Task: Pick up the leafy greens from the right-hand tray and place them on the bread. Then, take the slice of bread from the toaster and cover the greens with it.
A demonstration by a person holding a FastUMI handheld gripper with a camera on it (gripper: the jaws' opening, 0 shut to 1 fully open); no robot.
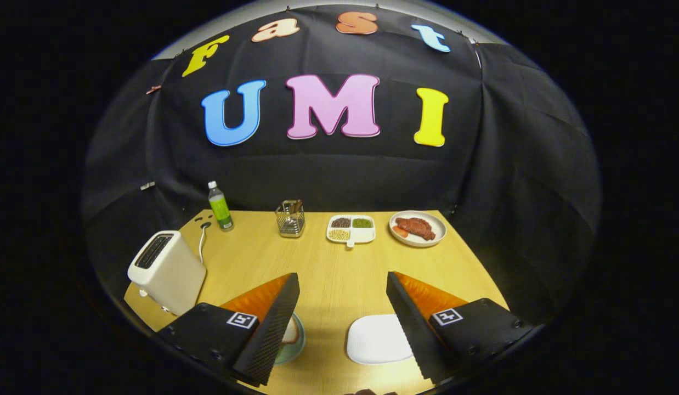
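My gripper (342, 276) is open and held above the wooden table (339, 263), with nothing between its fingers. Low down between the fingers lies a white tray (375, 340) with a bare surface. Beside the left finger, a pale green plate (295, 345) holds a slice of bread (290, 331), and the finger hides most of both. A white toaster (167, 271) stands to the left of the left finger, its dark slot facing up. What is in the slot is too dark to tell.
Along the table's far edge stand a green bottle (220, 206), a metal mesh holder (290, 218), a white divided dish of beans (351, 228) and a plate of meat (417, 228). The toaster's white cable (201, 241) runs back toward the bottle.
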